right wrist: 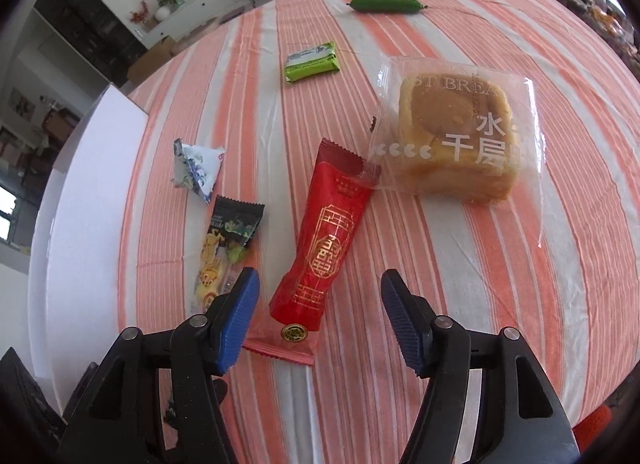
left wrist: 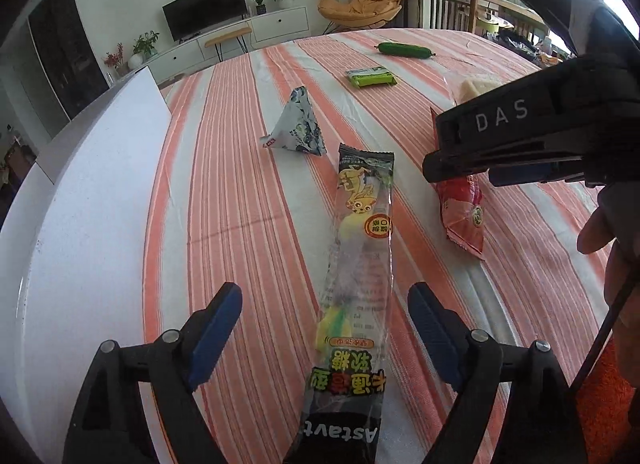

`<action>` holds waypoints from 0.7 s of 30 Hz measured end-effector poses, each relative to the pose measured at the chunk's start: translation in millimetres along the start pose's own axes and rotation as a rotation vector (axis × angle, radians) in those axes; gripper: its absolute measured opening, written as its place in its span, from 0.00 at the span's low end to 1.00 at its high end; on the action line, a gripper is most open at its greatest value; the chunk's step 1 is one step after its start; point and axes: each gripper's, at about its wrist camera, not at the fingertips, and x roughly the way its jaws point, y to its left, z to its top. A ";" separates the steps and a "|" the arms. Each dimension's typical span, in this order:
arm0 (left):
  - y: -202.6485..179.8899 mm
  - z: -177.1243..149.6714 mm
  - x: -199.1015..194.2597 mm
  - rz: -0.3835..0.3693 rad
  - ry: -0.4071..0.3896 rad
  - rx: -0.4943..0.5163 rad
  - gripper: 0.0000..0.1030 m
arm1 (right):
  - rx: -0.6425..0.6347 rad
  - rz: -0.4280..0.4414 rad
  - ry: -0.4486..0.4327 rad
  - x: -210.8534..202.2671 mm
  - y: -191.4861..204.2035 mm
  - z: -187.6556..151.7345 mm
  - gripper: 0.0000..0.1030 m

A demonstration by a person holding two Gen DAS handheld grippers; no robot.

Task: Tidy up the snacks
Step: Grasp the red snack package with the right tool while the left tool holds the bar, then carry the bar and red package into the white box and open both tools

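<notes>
A long clear gummy packet with black ends [left wrist: 356,284] lies flat on the striped cloth between the fingers of my left gripper [left wrist: 324,324], which is open and not touching it. In the right wrist view a red packet with gold print [right wrist: 320,256] lies between the fingers of my right gripper [right wrist: 318,312], open, pads apart from it. The gummy packet [right wrist: 226,252] sits just left of the right gripper. A wrapped bread [right wrist: 456,140], a green wafer pack [right wrist: 312,62], a green sausage [right wrist: 386,5] and a blue-white triangular pack [right wrist: 196,168] lie farther off.
A white box [left wrist: 80,232] runs along the table's left side. The right gripper's body [left wrist: 532,136] hangs over the red packet [left wrist: 464,216] in the left wrist view, with a hand [left wrist: 600,232] behind it. Striped tablecloth [right wrist: 440,264] covers the table.
</notes>
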 end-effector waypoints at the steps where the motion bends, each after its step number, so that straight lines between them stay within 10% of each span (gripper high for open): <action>1: 1.1 4.9 8.0 0.005 0.021 -0.006 0.81 | -0.011 -0.028 0.013 7.3 2.6 2.6 0.61; 2: 3.0 7.2 15.6 -0.008 0.045 -0.018 0.80 | -0.027 -0.057 -0.007 7.7 4.1 2.7 0.58; 3: 4.3 9.4 21.9 -0.037 0.060 -0.029 0.67 | -0.048 -0.080 -0.020 7.3 4.9 2.6 0.29; 4: 7.1 10.6 22.5 -0.087 0.044 -0.049 0.37 | -0.055 -0.066 -0.010 7.7 3.5 2.1 0.18; 7: 11.7 13.1 16.9 -0.126 0.039 -0.059 0.13 | -0.029 -0.009 -0.002 -6.3 -11.1 -8.0 0.11; 11: 21.6 5.9 -13.9 -0.314 0.020 -0.208 0.11 | 0.015 0.144 -0.039 -42.9 -35.4 -25.1 0.11; 16: 45.1 6.6 -60.2 -0.463 -0.031 -0.342 0.11 | 0.027 0.137 -0.041 -58.8 -53.4 -29.1 0.10; 21: 93.0 14.7 -141.3 -0.575 -0.168 -0.432 0.11 | -0.036 0.252 -0.109 -104.3 -14.2 -21.9 0.10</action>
